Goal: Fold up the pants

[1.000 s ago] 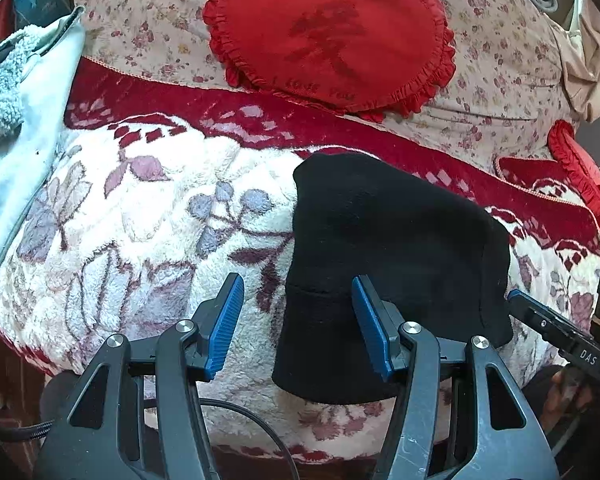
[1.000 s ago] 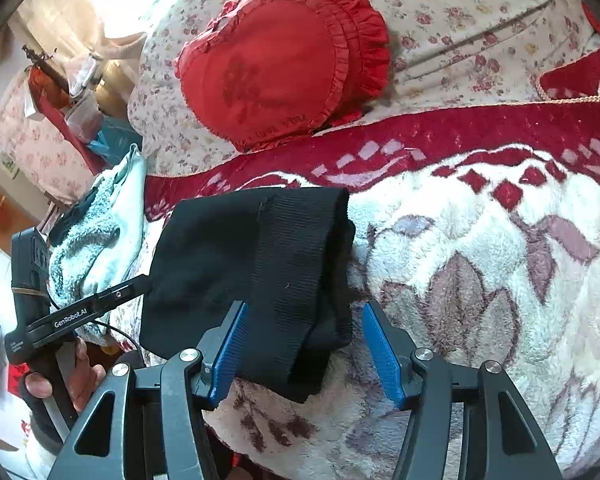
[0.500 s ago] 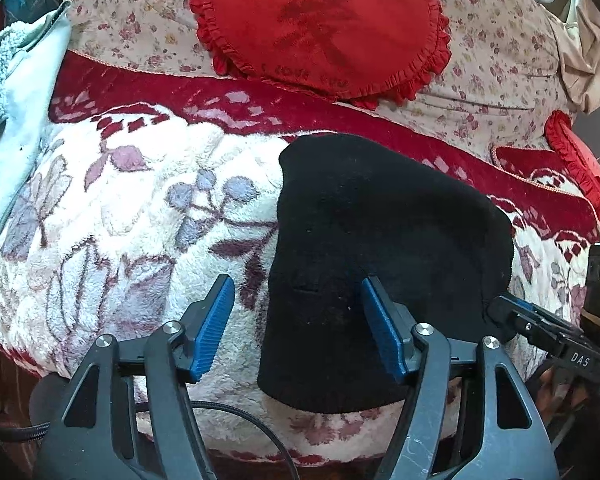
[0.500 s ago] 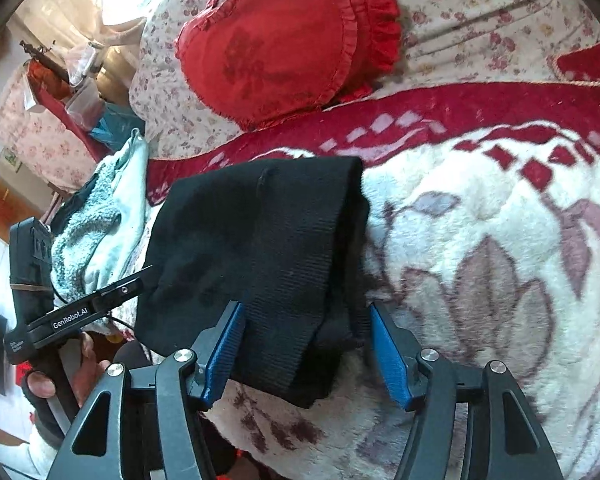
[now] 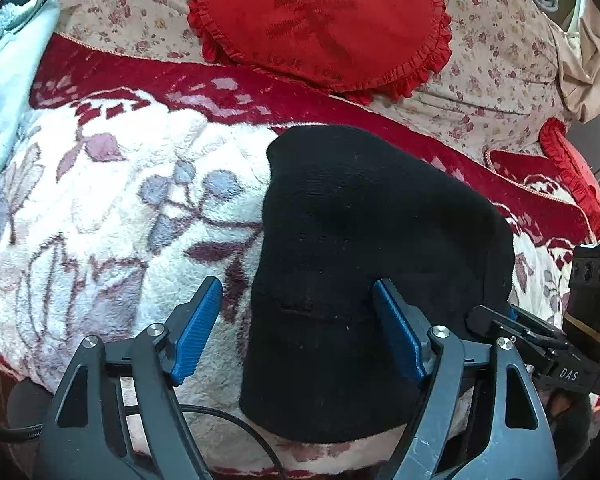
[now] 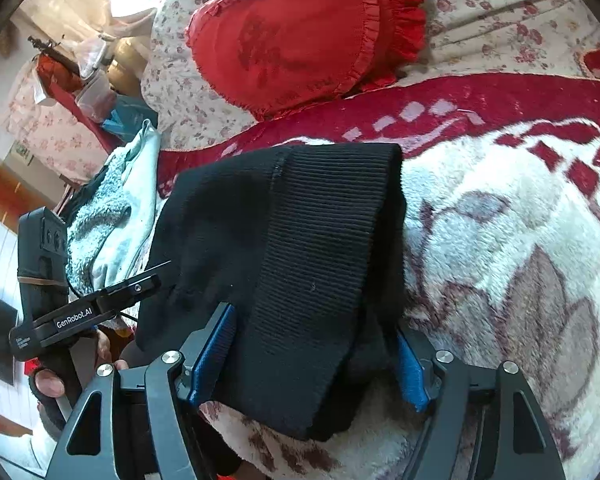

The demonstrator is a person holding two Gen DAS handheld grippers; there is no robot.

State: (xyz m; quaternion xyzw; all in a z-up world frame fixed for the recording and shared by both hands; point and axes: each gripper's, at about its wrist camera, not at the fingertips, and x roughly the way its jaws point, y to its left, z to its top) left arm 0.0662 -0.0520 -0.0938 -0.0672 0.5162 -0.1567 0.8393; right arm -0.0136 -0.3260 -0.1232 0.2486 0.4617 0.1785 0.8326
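Left gripper (image 5: pixel 298 326): jaws spread wide, nothing clamped. Its right finger (image 5: pixel 395 332) rests against the near part of the pants; its left finger sits over bare blanket.

Right gripper (image 6: pixel 313 354): jaws also spread wide, straddling the near end of the ribbed waistband (image 6: pixel 319 264). The fabric lies between the blue pads, but whether they press it cannot be told.

Pants (image 5: pixel 363 264): black, folded into a compact bundle, lying flat on the fleecy white blanket (image 5: pixel 112 216) with purple leaf pattern, near its front edge. In the right wrist view the waistband lies on top along the bundle's right side.

Beyond the pants, a dark red band of the blanket runs across. Behind it, a red heart-shaped cushion (image 5: pixel 319 20) with frilled rim leans on floral bedding (image 5: pixel 495 68). A pale blue towel (image 6: pixel 116 216) lies at the blanket's left edge.
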